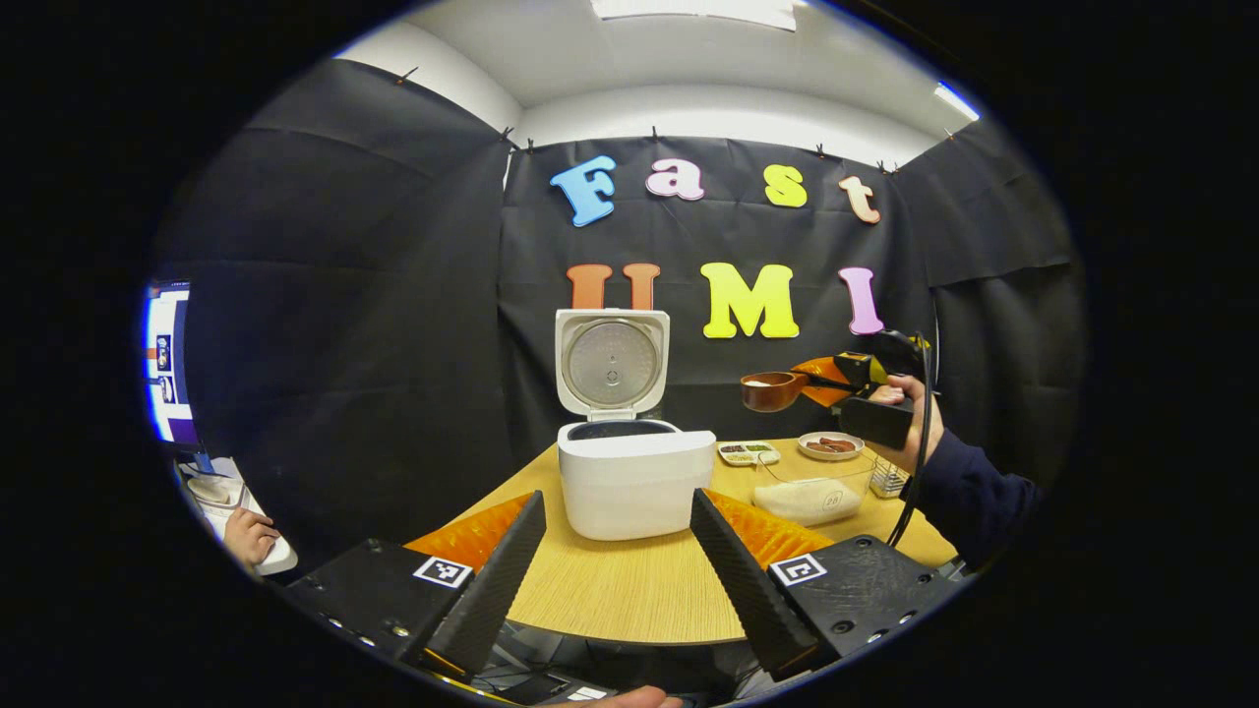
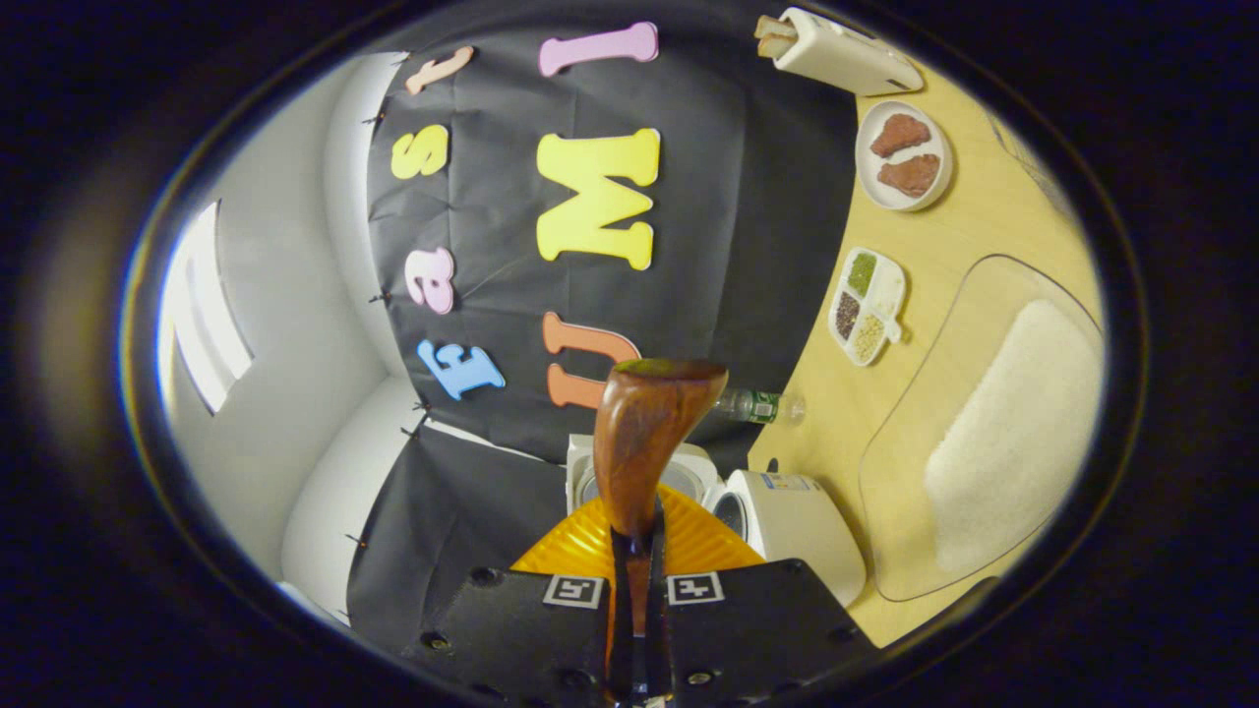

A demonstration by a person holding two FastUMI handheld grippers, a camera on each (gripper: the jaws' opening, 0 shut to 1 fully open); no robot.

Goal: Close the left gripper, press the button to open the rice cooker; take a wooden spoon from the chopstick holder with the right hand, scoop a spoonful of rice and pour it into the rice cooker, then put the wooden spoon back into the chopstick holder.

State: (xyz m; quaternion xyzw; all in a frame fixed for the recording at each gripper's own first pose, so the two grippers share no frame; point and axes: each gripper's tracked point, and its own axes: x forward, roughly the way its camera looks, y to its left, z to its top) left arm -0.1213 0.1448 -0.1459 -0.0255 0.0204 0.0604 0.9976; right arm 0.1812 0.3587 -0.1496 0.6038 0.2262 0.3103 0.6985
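Right gripper (image 2: 637,590) has its fingers pinched tight on the handle of the wooden spoon (image 2: 644,442), and the bowl juts forward from the fingers. In the left gripper view this same spoon (image 1: 772,390) hangs in the air to the right of the rice cooker (image 1: 634,477), bowl toward the cooker and above its height, with something pale that looks like rice inside. My judgement is that the spoon is stiff and light, and that its polished wood may slip or twist in a narrow pinch; a hold along the handle, well back from the bowl, suits it, and the bowl needs to stay level since loose grains spill easily. In the right gripper view the scene is turned on its side, so the spoon's tilt is hard to read there.

Below it, the cooker sits on the wooden table (image 1: 629,590) with its lid (image 1: 612,362) standing upright and open. Just right of the cooker lies the clear rice container (image 1: 811,497), and farther back a divided dish (image 1: 748,452) and a plate (image 1: 831,445). Left gripper (image 1: 618,560) hovers low in front of the cooker, fingers spread wide and empty.
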